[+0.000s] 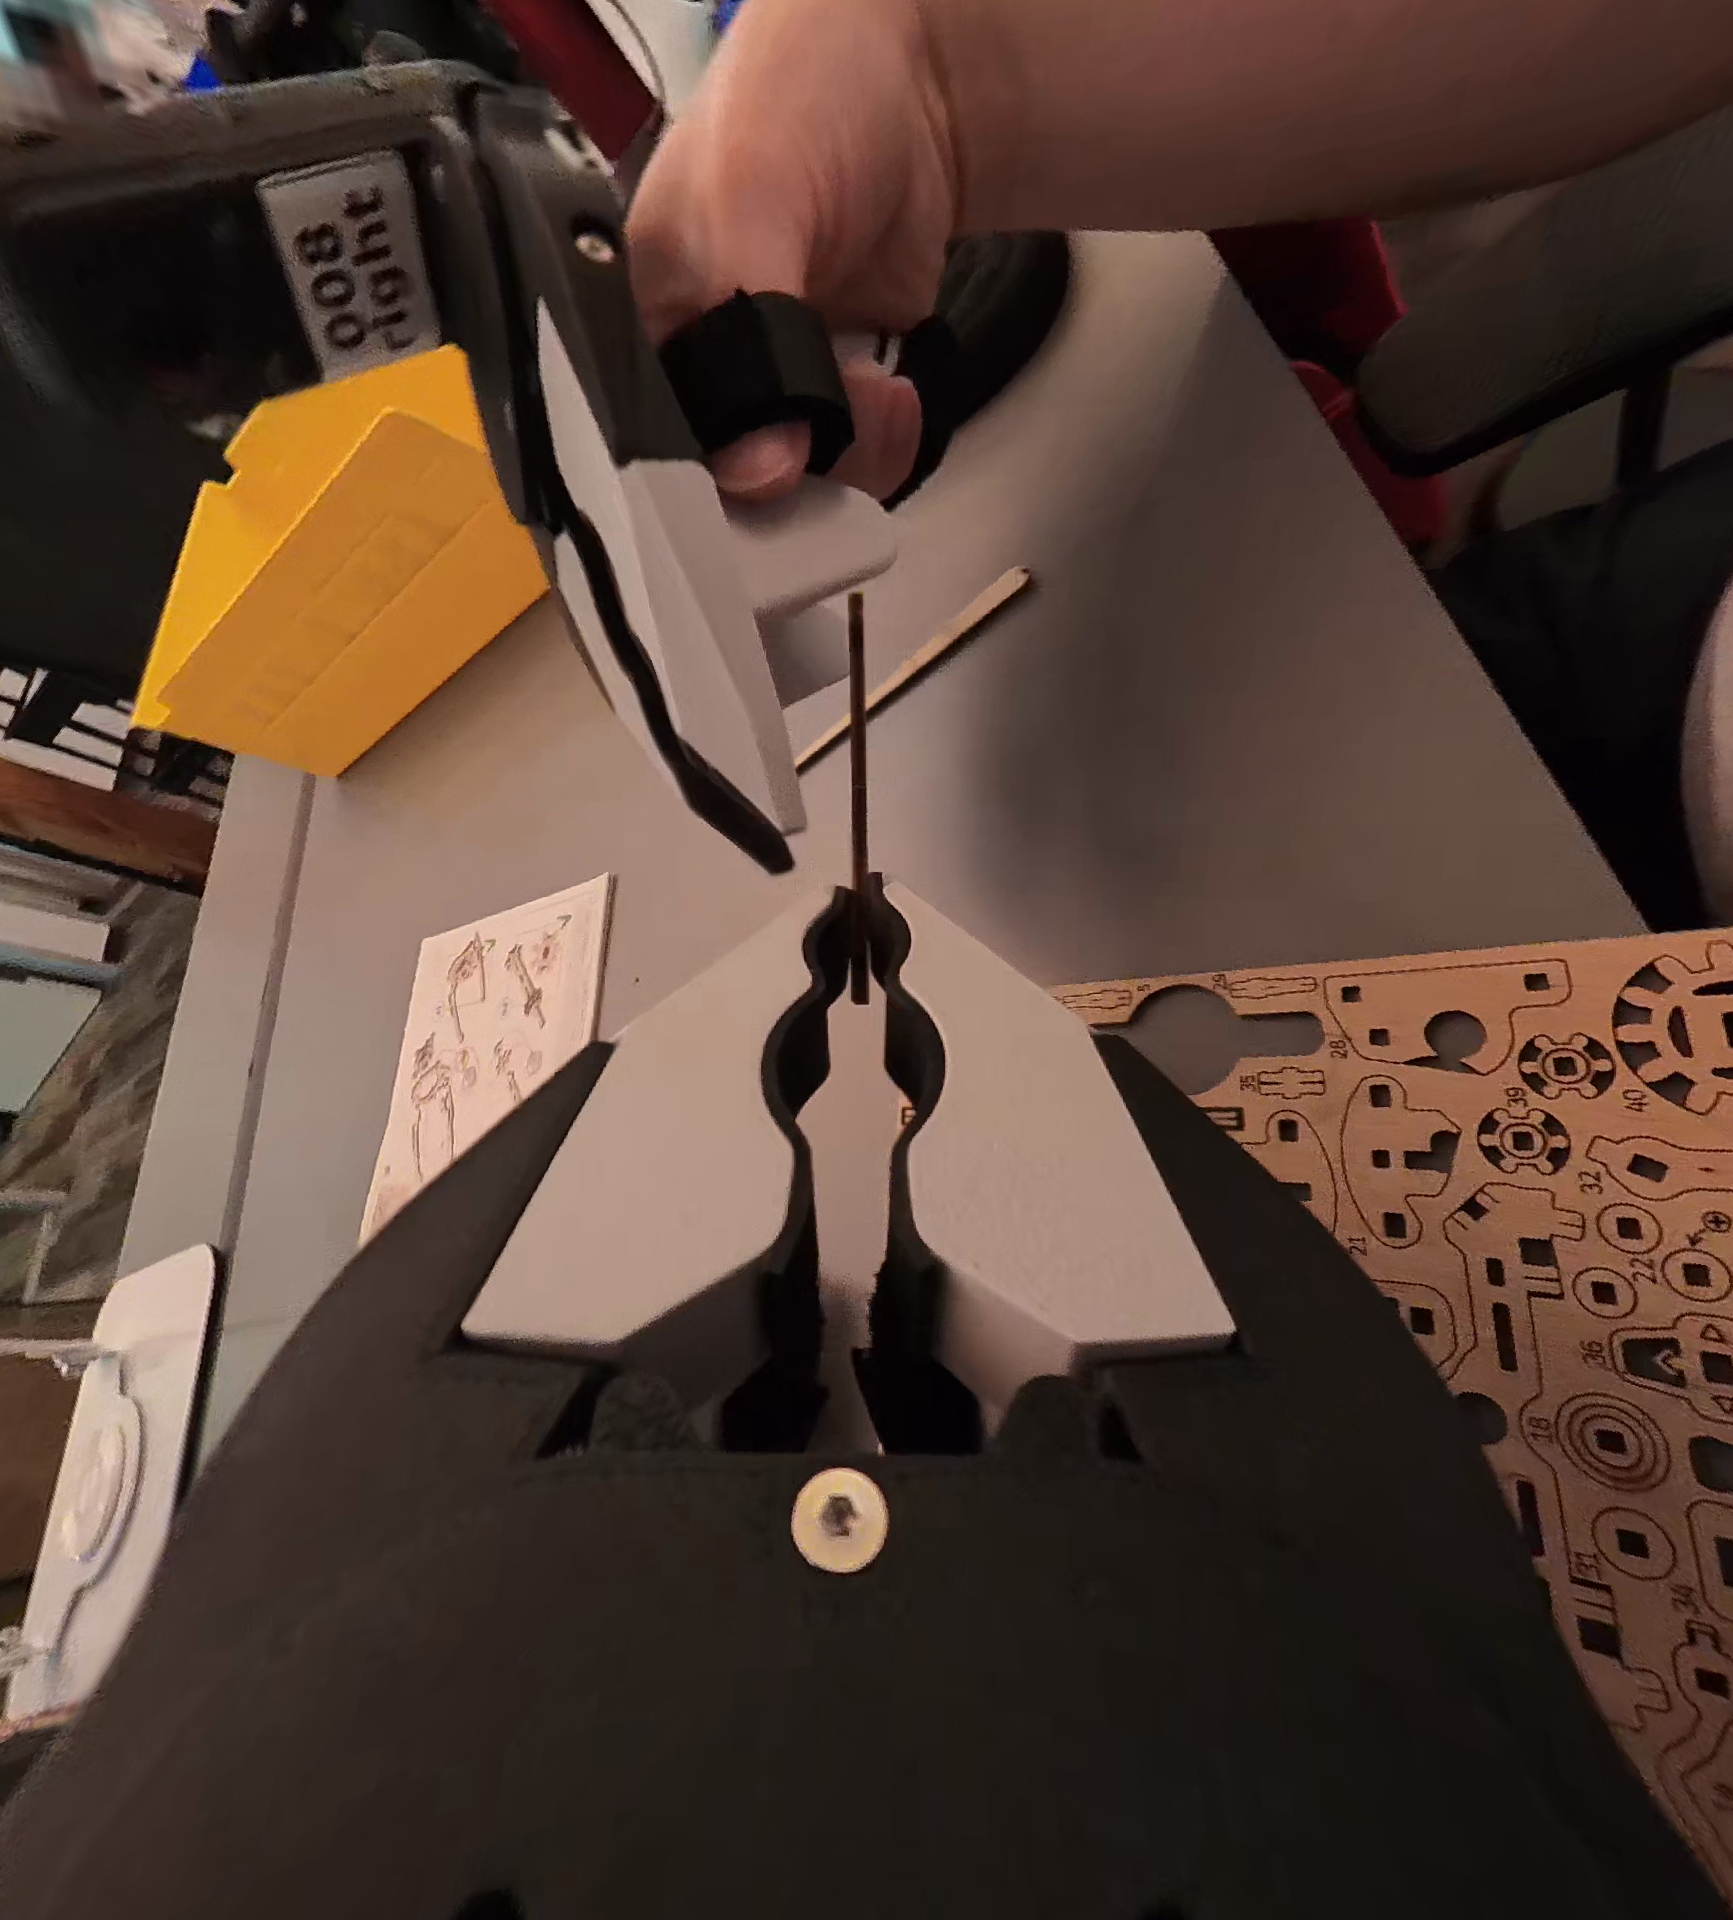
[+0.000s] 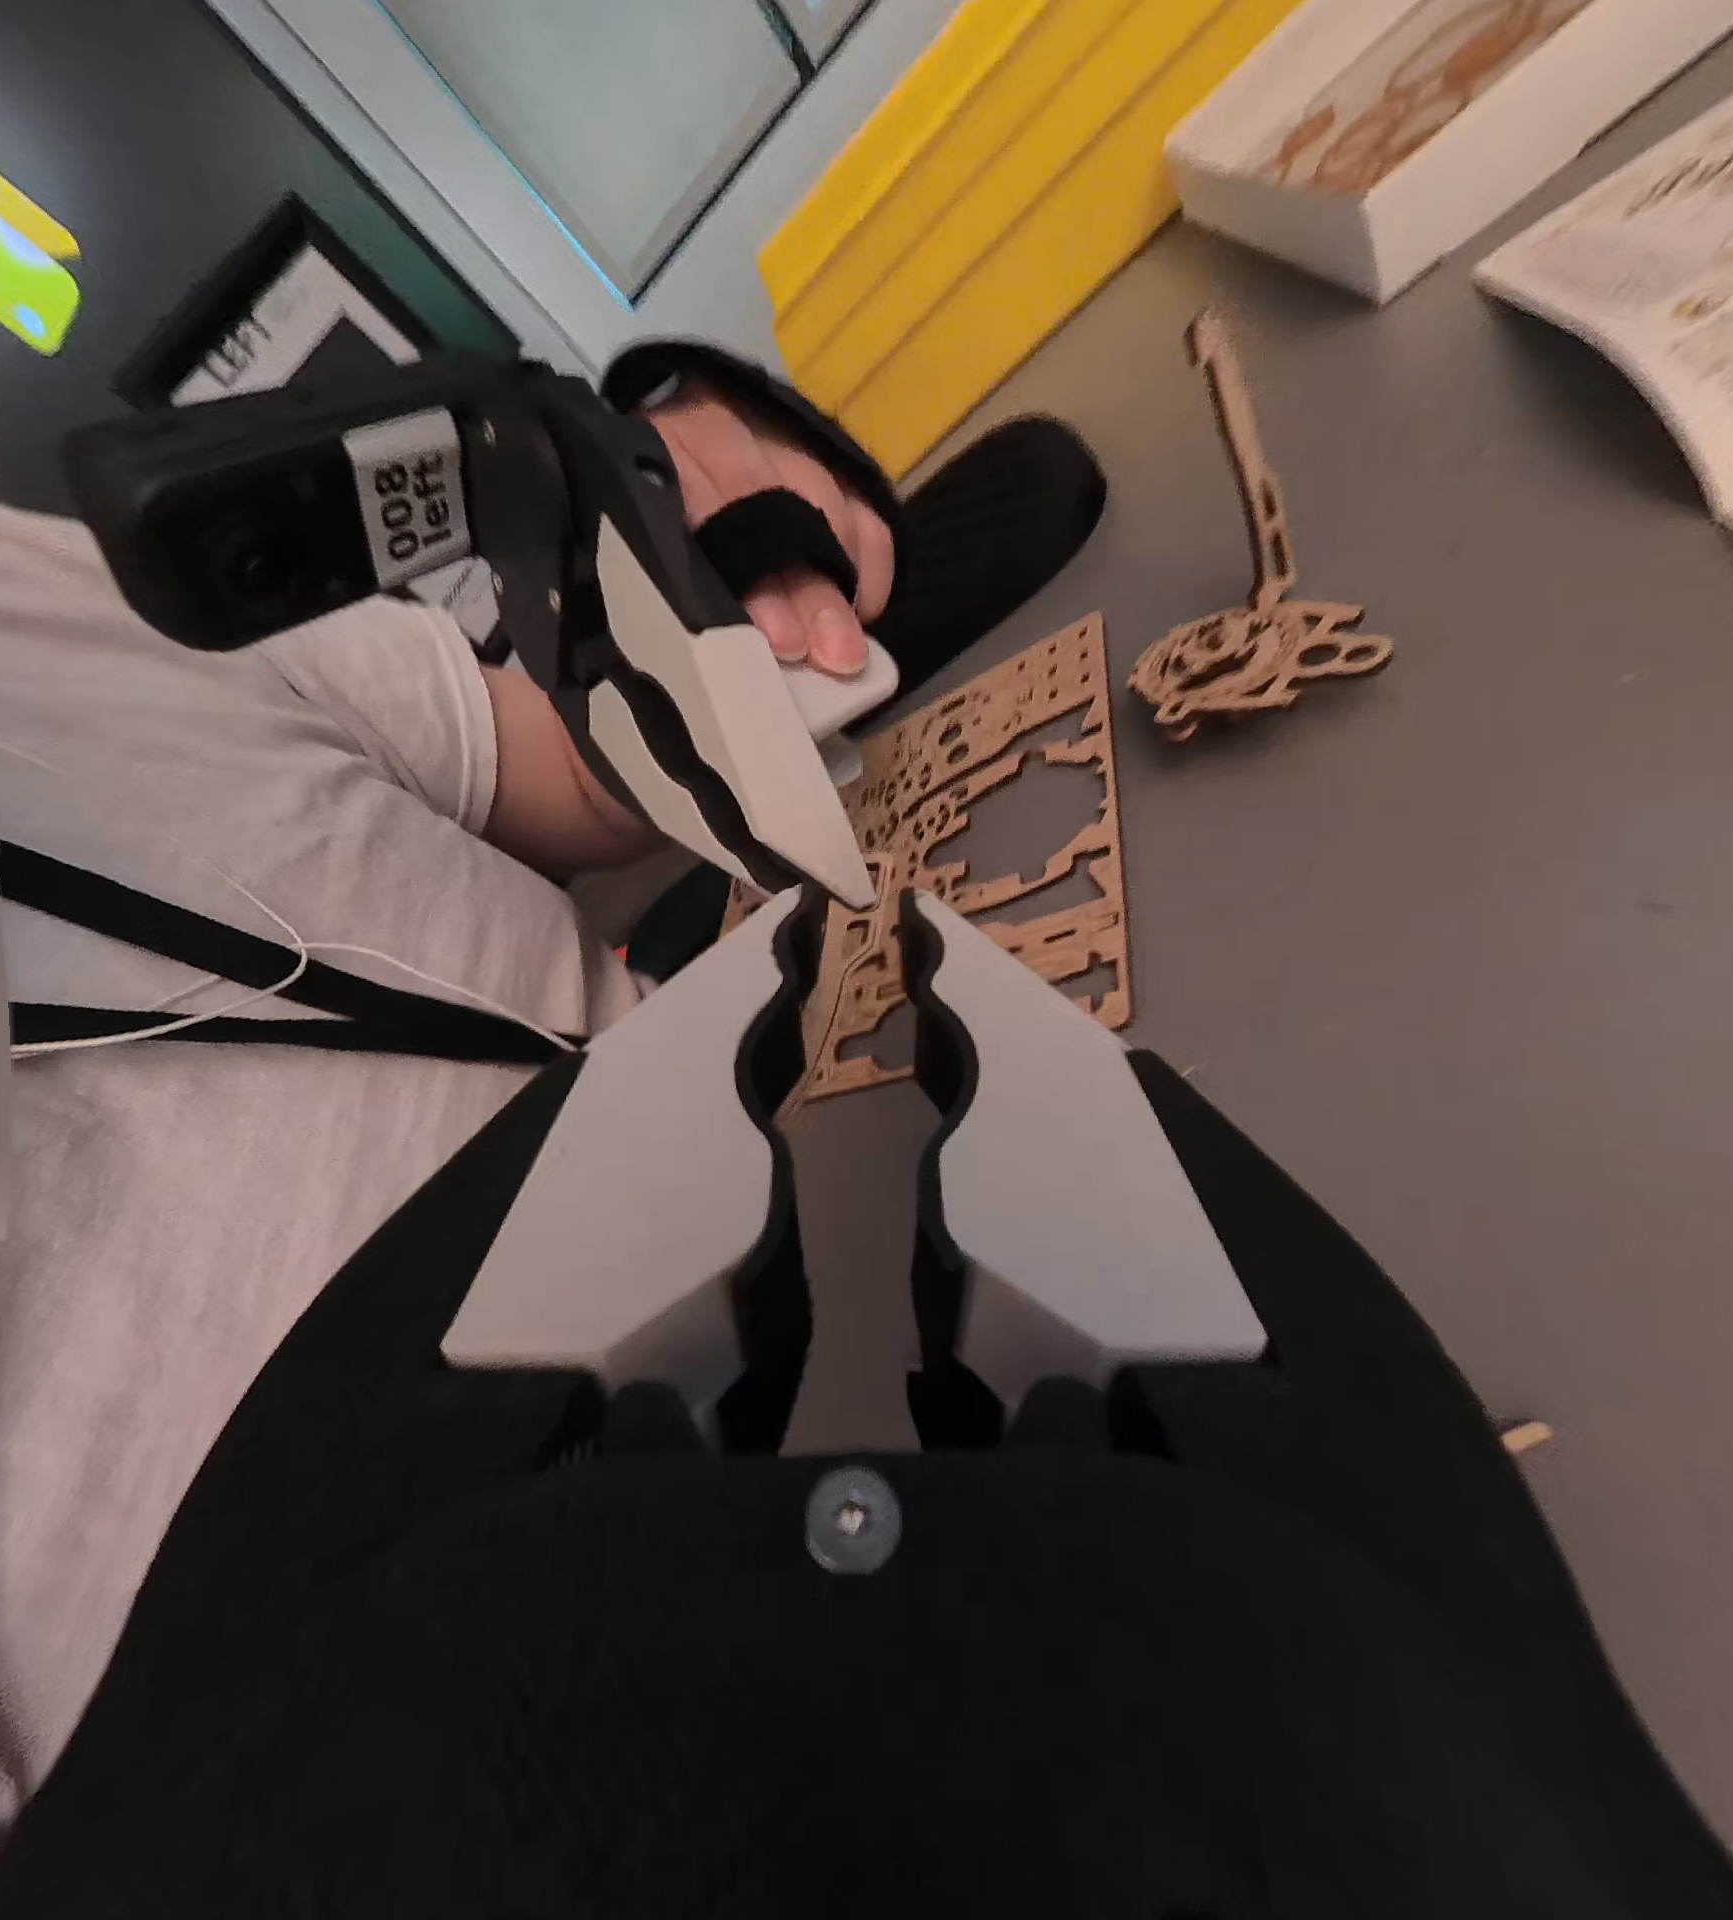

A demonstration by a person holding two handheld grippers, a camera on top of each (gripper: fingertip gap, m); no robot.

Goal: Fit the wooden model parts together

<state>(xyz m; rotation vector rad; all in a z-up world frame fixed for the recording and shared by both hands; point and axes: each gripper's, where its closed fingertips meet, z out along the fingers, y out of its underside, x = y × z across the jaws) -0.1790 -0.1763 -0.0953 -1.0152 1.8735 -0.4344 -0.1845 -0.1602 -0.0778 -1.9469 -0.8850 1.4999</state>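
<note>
My left gripper [image 1: 860, 906] is shut on a thin flat wooden part [image 1: 857, 748]. The part is seen edge-on and sticks straight out past the fingertips, above the grey table [image 1: 1205, 727]. My right gripper [image 2: 851, 906] stands open, its pads apart with nothing pressed between them. In the left wrist view the right gripper [image 1: 774, 852] comes in from the upper left, its tips just left of the part and apart from it. In the right wrist view the left gripper's tip [image 2: 857, 891] points into the gap of my right fingers. A laser-cut wooden sheet [image 1: 1464, 1195] lies at the right and also shows in the right wrist view [image 2: 1028, 831].
A partly built wooden model [image 2: 1257, 644] lies on the table. A yellow bin [image 1: 342, 582] stands at the far edge. An instruction leaflet [image 1: 509, 1039], a loose wooden stick [image 1: 924, 655], a white box [image 2: 1413, 156] and an open booklet [image 2: 1693, 312] also lie there. A person sits close by. My left and right fingertips are right by each other.
</note>
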